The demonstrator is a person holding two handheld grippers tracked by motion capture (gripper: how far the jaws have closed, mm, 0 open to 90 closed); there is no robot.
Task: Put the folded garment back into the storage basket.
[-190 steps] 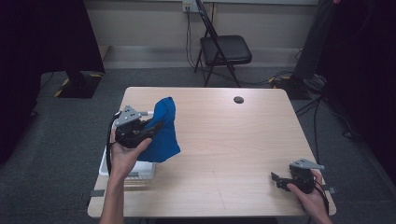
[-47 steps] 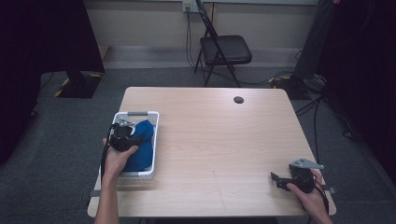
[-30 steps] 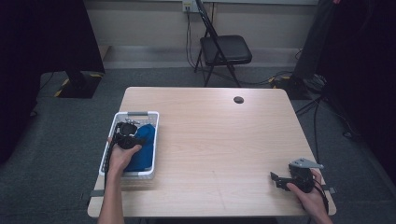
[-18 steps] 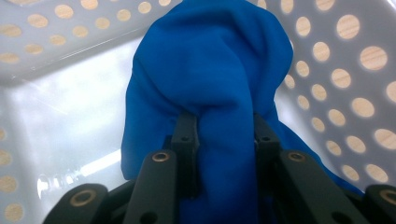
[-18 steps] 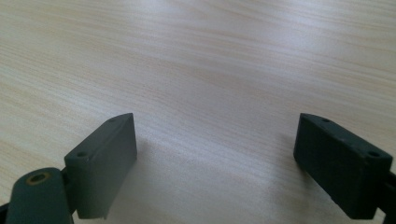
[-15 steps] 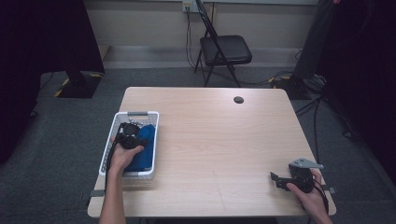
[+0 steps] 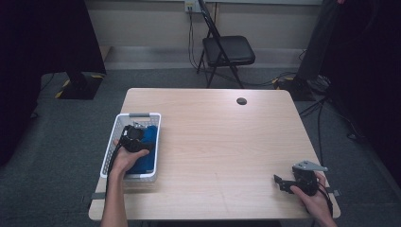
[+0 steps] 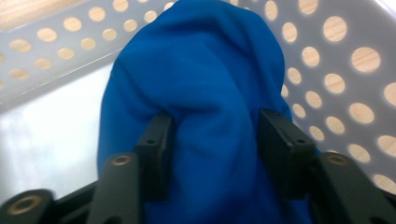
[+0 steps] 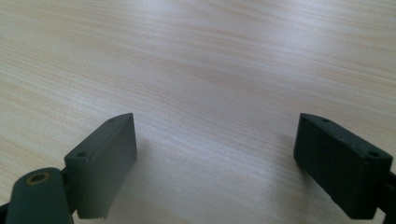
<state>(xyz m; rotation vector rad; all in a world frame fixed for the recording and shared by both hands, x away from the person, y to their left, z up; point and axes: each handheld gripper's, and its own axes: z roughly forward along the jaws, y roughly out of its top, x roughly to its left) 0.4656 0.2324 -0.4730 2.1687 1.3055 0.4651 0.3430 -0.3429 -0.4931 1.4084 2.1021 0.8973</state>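
Left gripper (image 8: 212,154): down inside the white basket (image 7: 109,150), jaws have just been opening. Blue cloth (image 8: 201,93) bulges up between the two pads and touches both on their inner sides; whether they press on it cannot be told, and the grip looks loosened. Cloth lies in the basket, bunched, against the perforated wall.

High view: left gripper (image 7: 134,137) over the far half of the basket, left hand (image 7: 126,158) behind it. Basket sits at the left edge of the table (image 7: 213,142).

Right gripper (image 9: 217,161): jaws wide apart, nothing between them, bare wood below. High view: right gripper (image 7: 283,182) rests near the table's near right corner, well apart from the basket
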